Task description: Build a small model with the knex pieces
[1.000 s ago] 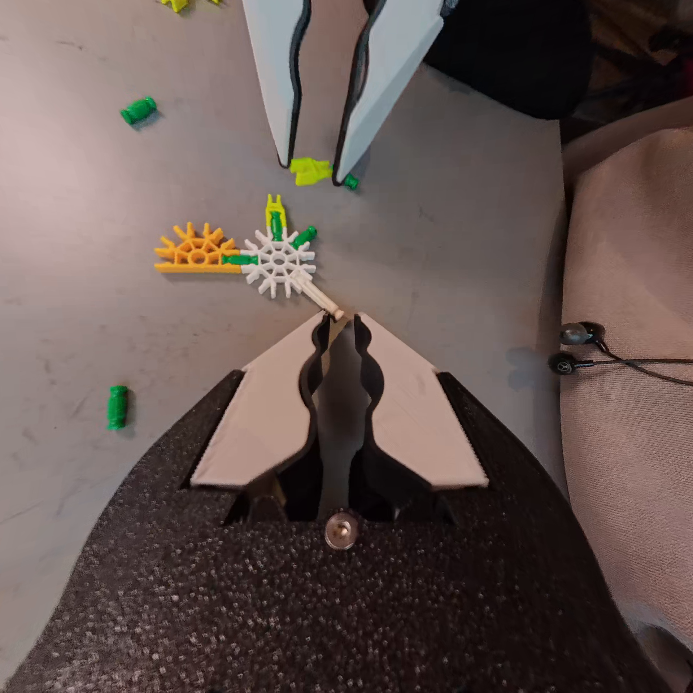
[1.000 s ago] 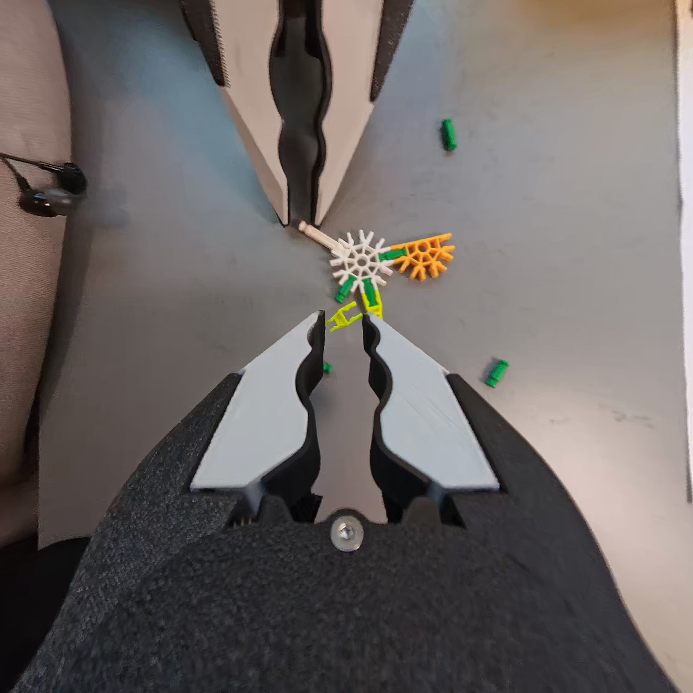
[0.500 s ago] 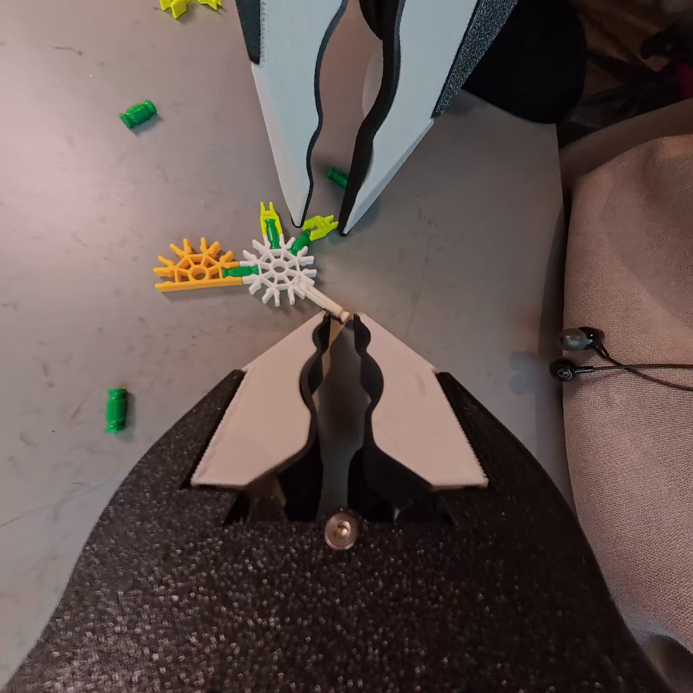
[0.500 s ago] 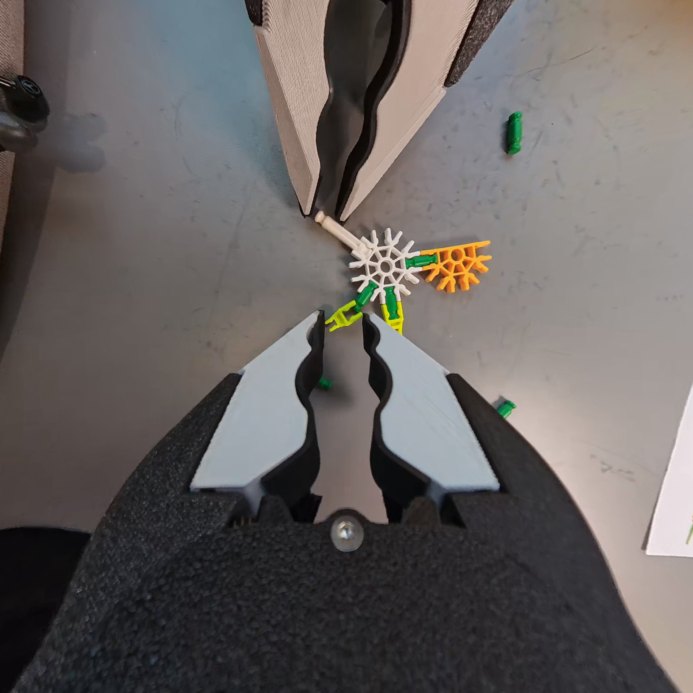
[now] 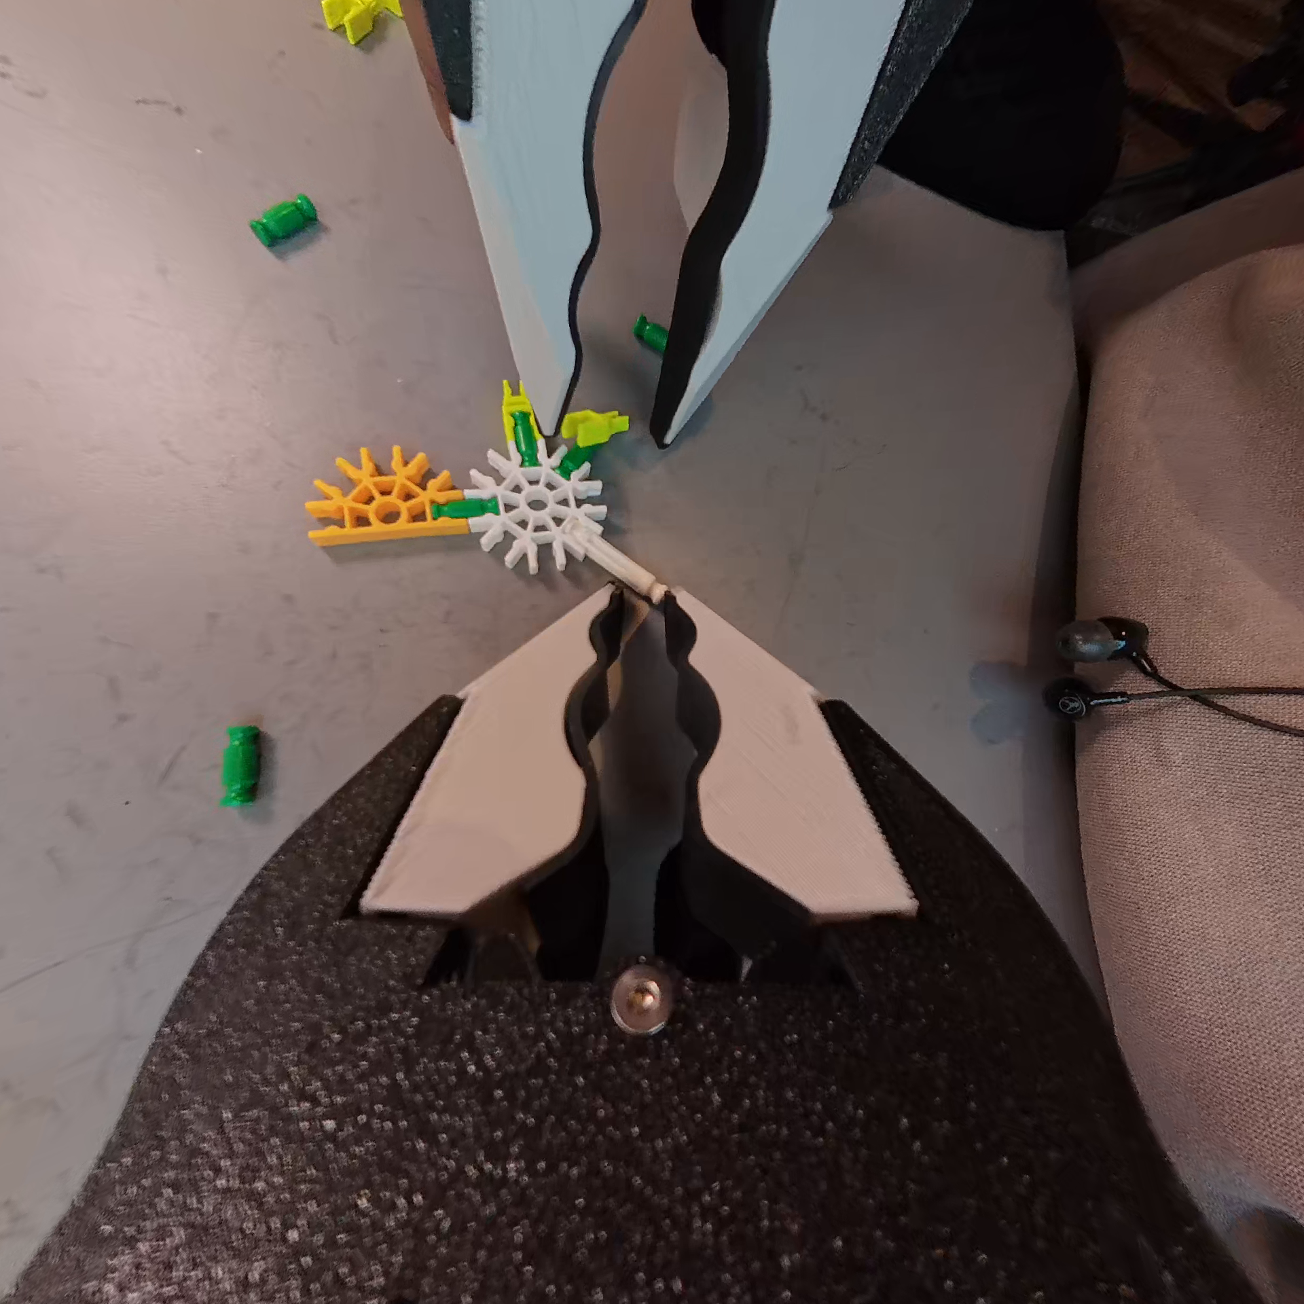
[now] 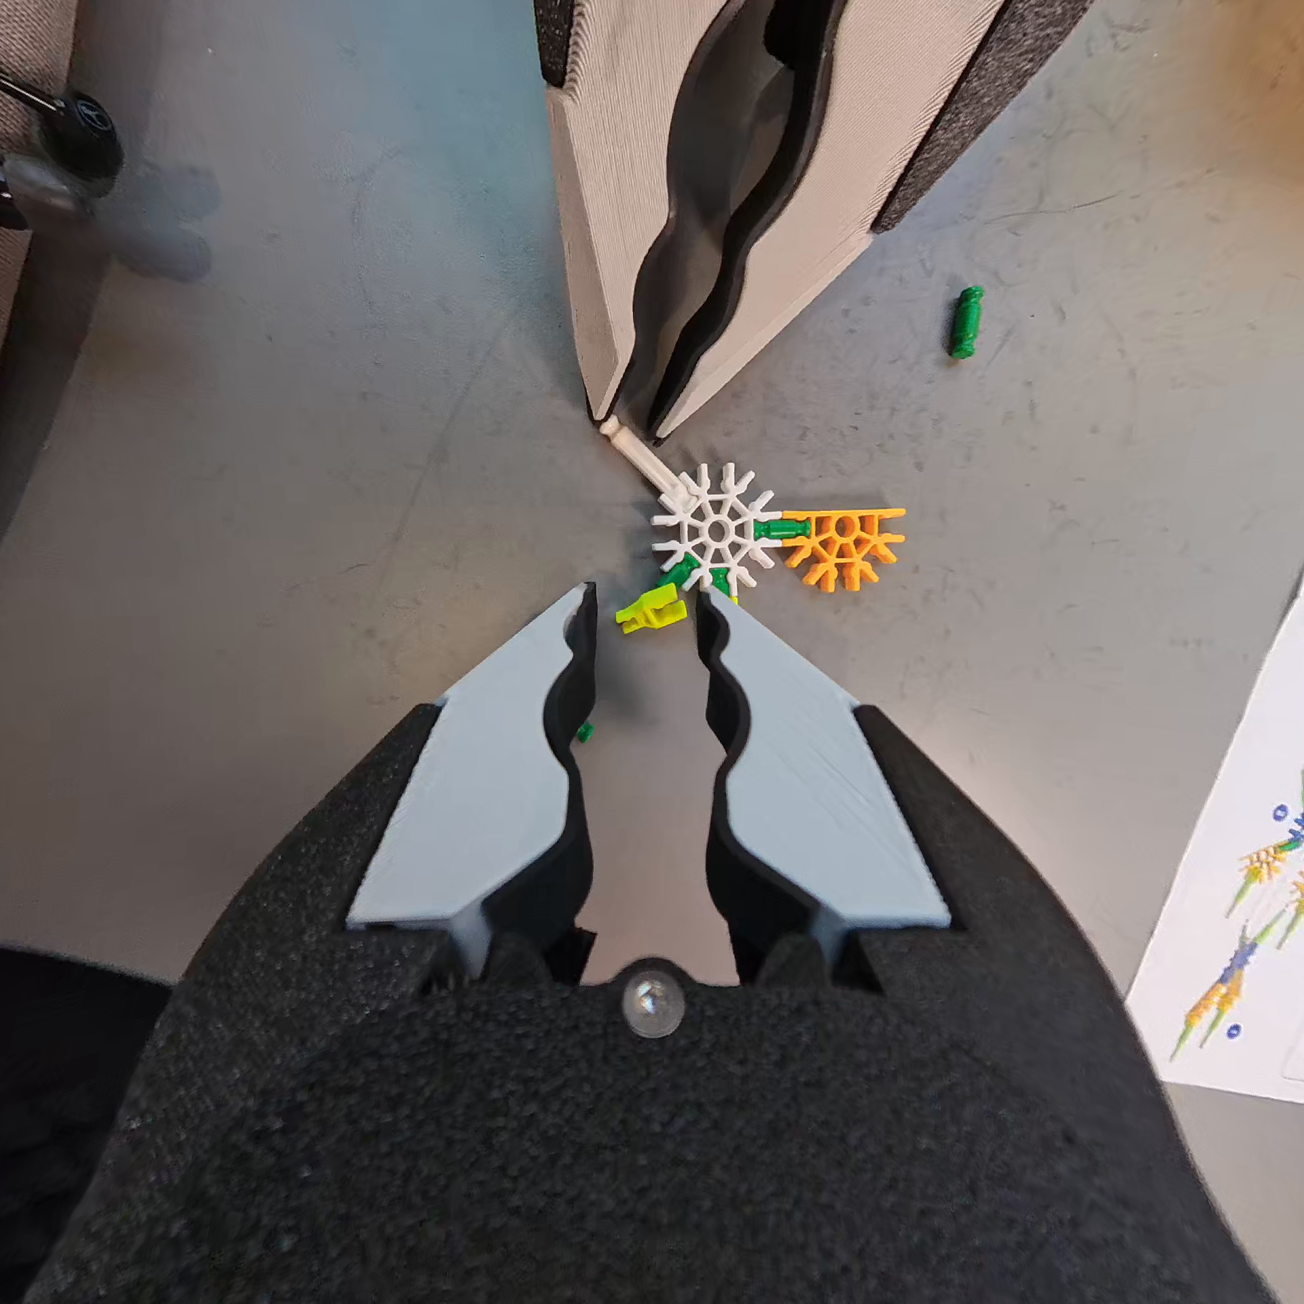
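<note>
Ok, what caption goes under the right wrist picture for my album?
Blue fingers open around a yellow-green clip on the white snowflake wheel, while tan fingers pinch its white rod.

Your right gripper [image 6: 646, 596] hides most of a small green rod [image 6: 584, 732] behind its left finger, and its right fingertip covers the yellow clip [image 5: 514, 408] on the white wheel's [image 6: 716, 530] lower spoke. You cannot tell whether your left gripper [image 5: 638, 598] truly pinches the white rod [image 5: 624, 564]; the rod's end sits right at the tips. The earbuds [image 6: 67, 166] are blurred and cut by the frame edge, as is the printed sheet [image 6: 1242, 910]. A yellow piece [image 5: 360, 13] is cropped at the top of your left view.
</note>
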